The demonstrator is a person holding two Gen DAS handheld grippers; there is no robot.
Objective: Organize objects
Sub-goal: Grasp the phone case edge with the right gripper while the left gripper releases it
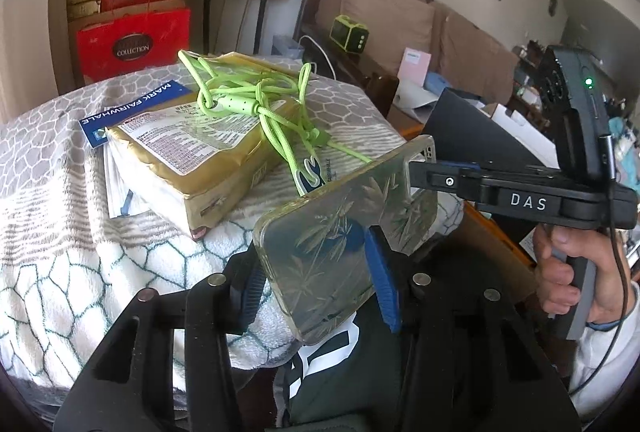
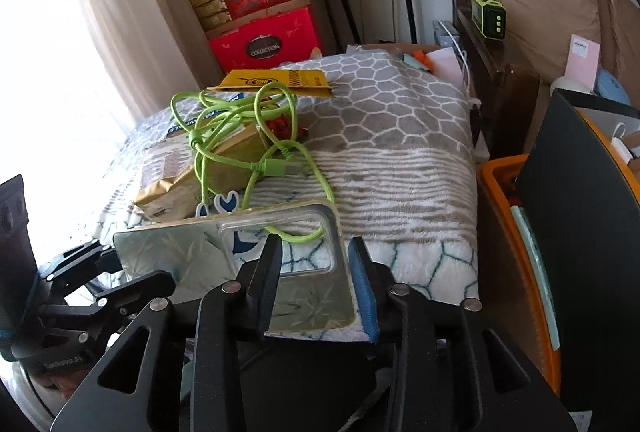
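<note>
A clear phone case (image 1: 332,244) printed with bamboo leaves hangs above the blanket, tilted. My left gripper (image 1: 316,280) is shut on its lower end, blue pads (image 1: 380,272) pressing it. The right gripper (image 1: 420,168), held by a person's hand (image 1: 560,272), sits at the case's top corner. In the right wrist view the camera-cutout end of the case (image 2: 304,292) lies between the fingers of the right gripper (image 2: 316,268), which stand open with a gap to the pads. A tangled green cable (image 1: 256,104) lies on a gold packet (image 1: 192,152).
A honeycomb-patterned blanket (image 2: 400,136) covers the surface. On it are a blue booklet (image 1: 132,108) and a yellow envelope (image 2: 280,80). Red gift bags (image 2: 264,44) stand behind. To the right, an orange crate (image 2: 496,184) and a black panel (image 2: 580,212) stand close.
</note>
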